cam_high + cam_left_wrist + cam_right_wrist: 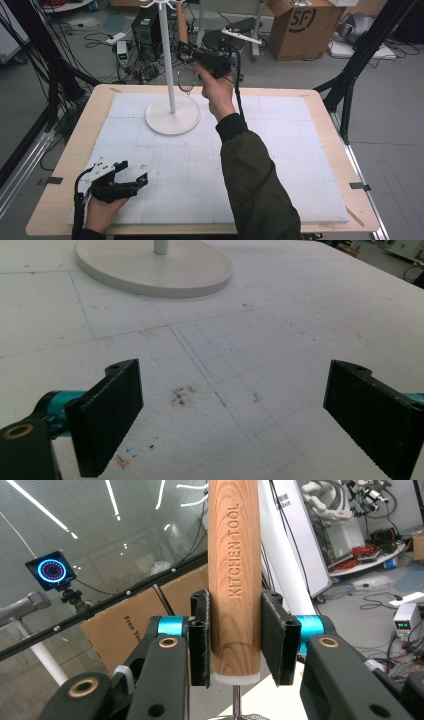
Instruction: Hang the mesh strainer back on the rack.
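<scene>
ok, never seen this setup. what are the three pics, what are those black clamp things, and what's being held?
No robot arm here: a person holds a hand-operated two-jaw gripper in each hand, and each gripper carries its own camera.

The high view looks down on the table from the person's side. On its white foam sheet stands a white rack with a round base and an upright pole.

The left gripper rests low on the foam near the table's front left corner. Its own view looks along its two black jaws, which stand wide apart with nothing between them.

The right gripper is raised beside the pole. Its view shows the jaws closed on a wooden handle stamped KITCHEN TOOL. In the high view a wire strainer head hangs below that handle.
</scene>
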Motion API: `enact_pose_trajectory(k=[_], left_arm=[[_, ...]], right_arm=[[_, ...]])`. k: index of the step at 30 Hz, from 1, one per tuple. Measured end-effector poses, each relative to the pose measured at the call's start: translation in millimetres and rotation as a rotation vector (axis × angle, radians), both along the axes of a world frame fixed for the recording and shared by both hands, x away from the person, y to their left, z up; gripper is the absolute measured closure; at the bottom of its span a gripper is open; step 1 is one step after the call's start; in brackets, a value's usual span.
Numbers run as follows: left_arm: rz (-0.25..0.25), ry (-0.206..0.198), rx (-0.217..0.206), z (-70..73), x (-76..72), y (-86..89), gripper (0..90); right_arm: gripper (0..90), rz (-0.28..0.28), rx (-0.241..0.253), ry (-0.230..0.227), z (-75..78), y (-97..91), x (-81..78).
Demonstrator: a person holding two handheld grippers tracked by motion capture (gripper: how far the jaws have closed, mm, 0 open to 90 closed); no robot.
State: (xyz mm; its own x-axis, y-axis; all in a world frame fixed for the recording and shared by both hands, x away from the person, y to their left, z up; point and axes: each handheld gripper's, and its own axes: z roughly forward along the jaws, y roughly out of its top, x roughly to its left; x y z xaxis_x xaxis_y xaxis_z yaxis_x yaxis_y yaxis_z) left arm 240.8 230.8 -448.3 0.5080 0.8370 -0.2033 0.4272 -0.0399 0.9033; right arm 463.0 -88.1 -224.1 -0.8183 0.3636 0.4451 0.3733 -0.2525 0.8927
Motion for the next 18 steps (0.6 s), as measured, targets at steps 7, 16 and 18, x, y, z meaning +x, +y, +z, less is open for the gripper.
enact_pose_trajectory(k=[7, 16, 18], left_arm=[[-0.002, -0.001, -0.001, -0.1, -0.2, -0.2, 9.4], [-0.002, -0.002, -0.001, -0.1, -0.3, -1.1, 9.4], [-0.007, 0.0, -0.001, 0.0, -0.4, -2.0, 9.4]], right_arm=[[68.4, -0.014, -0.014, 0.001, 0.0, 1.1, 0.3], [68.4, -0.007, -0.006, -0.019, 4.7, 5.5, -8.2], [68.4, -0.009, -0.012, -0.018, 5.0, 6.0, -9.4]])
